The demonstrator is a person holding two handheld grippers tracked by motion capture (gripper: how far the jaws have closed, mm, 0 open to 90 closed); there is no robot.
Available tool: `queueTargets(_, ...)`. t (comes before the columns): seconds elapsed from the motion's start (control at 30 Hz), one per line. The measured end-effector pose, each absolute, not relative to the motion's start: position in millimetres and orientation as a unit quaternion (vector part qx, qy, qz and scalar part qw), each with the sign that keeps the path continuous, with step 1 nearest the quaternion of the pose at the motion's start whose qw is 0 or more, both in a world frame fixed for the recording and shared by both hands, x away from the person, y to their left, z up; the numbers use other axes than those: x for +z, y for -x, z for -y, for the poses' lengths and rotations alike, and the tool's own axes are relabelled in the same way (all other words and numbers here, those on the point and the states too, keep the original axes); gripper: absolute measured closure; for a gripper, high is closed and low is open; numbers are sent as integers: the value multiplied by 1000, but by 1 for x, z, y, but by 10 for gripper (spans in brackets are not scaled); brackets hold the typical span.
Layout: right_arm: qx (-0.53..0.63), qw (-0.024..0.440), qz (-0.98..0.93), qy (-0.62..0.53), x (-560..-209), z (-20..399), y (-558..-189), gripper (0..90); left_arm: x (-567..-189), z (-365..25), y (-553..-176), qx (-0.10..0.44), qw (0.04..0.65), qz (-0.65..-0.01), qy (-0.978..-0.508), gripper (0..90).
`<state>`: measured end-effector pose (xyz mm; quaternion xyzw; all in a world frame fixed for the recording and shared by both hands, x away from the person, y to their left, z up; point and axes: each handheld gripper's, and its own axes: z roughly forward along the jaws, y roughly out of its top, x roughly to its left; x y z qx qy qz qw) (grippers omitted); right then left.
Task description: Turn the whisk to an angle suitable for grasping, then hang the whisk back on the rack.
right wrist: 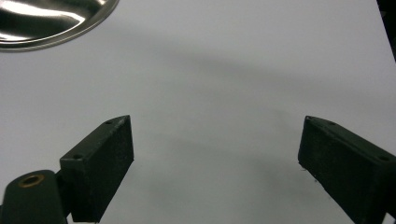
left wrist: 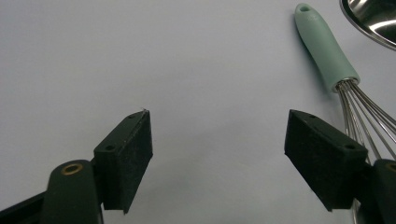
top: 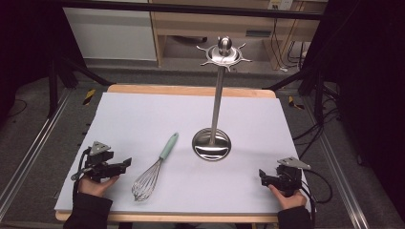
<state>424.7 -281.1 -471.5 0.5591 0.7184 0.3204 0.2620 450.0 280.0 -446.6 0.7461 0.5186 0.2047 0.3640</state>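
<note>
1. Whisk (top: pixel 154 169) lies flat near bench (top: pixel 143 114) front edge, left of rack (top: pixel 213 129) base, untouched.
2. Left gripper (top: pixel 125 163), right gripper (top: pixel 262 175): jaws apart, empty, at front corners.
3. Likely next: left closes on handle.

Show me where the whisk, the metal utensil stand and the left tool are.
whisk (top: pixel 168 147): high view, on its green handle.
metal utensil stand (top: pixel 211 145): high view, on its round base.
left tool (top: pixel 125 163): high view, between its open jaw tips.
</note>
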Motion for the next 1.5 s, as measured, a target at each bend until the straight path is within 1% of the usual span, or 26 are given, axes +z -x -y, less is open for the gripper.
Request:
queueTargets(0.47, 327, 269, -713, -559, -468, 280, -420, 109, -432, -255, -443, 196, 373, -492, -762, 195)
queueTargets(0.63, 325, 270, -714, -558, -468, 279, -421, 109, -427, -244, -441, 198, 371, -483, -768, 194)
queueTargets(0.8, 320, 274, -716, -558, -469, 279, -421, 109, -420, -237, -442, 188, 368, -473, -778, 195)
queueTargets(1.13, 317, 274, -718, -556, -468, 279, -421, 107, -412, -222, -446, 175, 356, -452, -799, 223)
queueTargets(1.5, 318, 273, -719, -554, -468, 279, -421, 108, -398, -202, -454, 175, 346, -434, -813, 259)
